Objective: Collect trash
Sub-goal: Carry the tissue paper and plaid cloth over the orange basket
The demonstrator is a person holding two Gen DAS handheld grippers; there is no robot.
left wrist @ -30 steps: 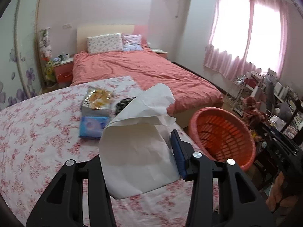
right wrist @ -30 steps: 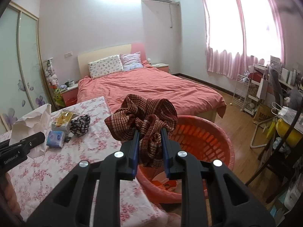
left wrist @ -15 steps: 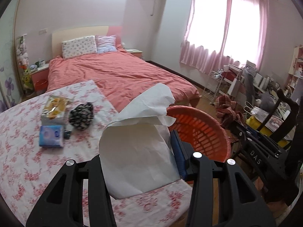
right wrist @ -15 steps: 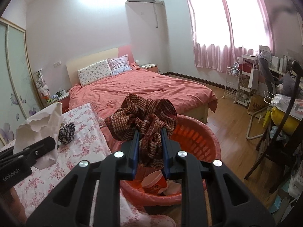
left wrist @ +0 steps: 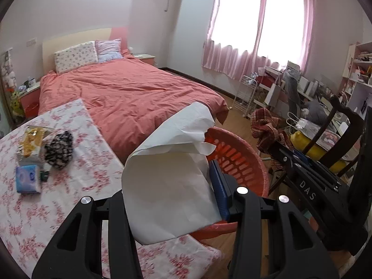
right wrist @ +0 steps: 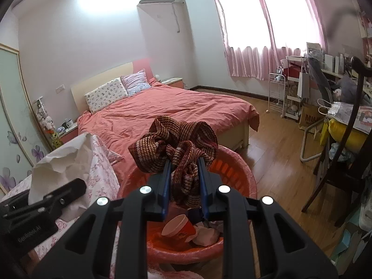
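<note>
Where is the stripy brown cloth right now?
The stripy brown cloth is pinched in the right hand-held gripper, above the orange basket.

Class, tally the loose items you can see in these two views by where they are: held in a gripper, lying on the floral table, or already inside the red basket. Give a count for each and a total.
Held in a gripper: 2, white paper and striped cloth
On the floral table: 3, snack packet, black patterned bundle, blue tissue pack
Inside the red basket: 2, paper cup, crumpled wad
Total: 7

left wrist: above table edge, facing bed (left wrist: 130,93) | right wrist: close over basket (right wrist: 232,162) | both see both
</note>
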